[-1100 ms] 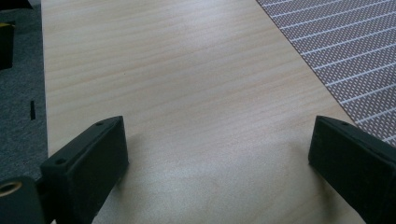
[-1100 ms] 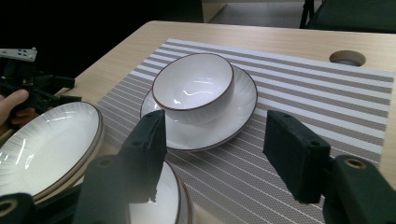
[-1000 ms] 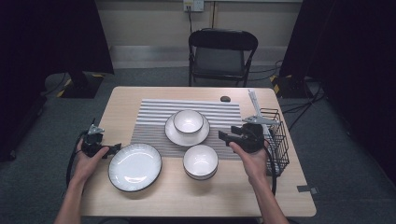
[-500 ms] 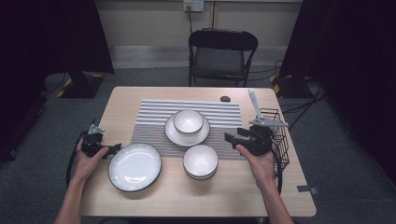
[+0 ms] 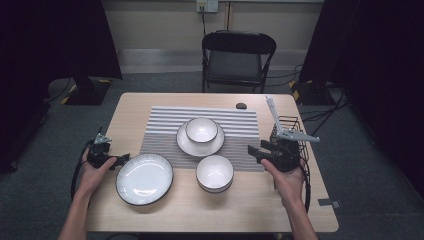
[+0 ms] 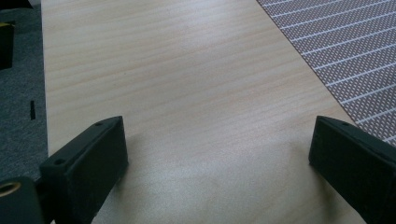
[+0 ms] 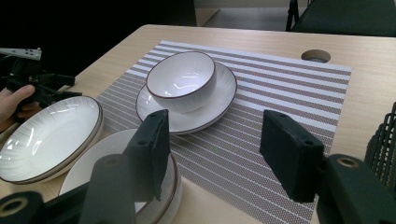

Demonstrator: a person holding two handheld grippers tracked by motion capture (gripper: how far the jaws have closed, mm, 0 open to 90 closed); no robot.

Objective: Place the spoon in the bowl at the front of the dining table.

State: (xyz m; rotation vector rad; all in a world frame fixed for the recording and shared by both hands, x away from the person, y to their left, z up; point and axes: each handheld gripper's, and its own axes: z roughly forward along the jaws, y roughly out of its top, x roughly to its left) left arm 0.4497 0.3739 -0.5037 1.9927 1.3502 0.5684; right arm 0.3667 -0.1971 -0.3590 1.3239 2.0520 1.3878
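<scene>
The right claw (image 5: 256, 151), jaws spread and just narrowing on nothing, points at the near bowl (image 5: 214, 172) by the surface's front edge; the left claw (image 5: 119, 159), spread, rests farther off.

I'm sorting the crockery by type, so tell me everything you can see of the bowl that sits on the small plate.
The bowl is white and glossy, ceramic by its look, with a thin dark rim and rounded sides. It stands upright and empty, mouth up, centred on a small white plate that alone touches it. The plate lies on the striped placemat towards the far side of the table. In the right gripper view the bowl shows light reflections on its inner wall. No gripper touches it.
</scene>
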